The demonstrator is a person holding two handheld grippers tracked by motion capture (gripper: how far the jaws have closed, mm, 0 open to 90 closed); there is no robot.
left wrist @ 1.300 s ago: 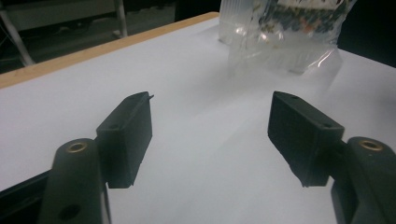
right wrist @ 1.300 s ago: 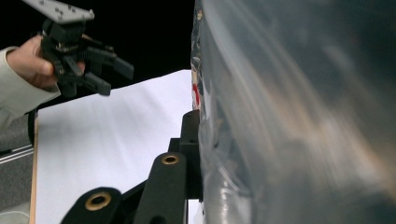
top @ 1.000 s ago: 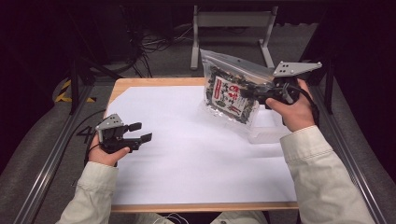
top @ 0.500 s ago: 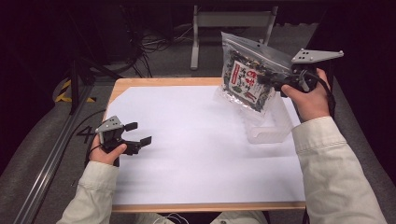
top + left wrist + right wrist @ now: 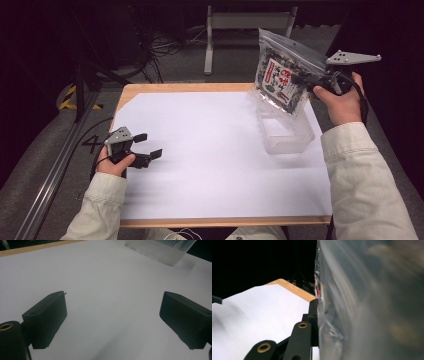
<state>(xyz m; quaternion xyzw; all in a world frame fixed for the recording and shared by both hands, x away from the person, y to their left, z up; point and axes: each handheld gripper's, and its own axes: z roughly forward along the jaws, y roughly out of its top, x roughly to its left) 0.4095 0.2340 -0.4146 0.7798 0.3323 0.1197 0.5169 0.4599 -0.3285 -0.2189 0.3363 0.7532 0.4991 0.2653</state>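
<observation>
Up at the far right, a clear bag (image 5: pixel 285 75) of dark contents with a red-and-white label is held in the air by the right claw (image 5: pixel 314 86), whose jaws are closed on the bag's right edge; in the right gripper view the plastic (image 5: pixel 367 300) is seen pressed against the black jaw. Directly beneath it, a clear tub (image 5: pixel 285 131) is stood on the white-covered bench (image 5: pixel 210 150), with the bag's lower edge just above its rim. Near the bench's left edge, the left claw (image 5: pixel 148 145) is held low with its jaws spread wide and nothing between them.
</observation>
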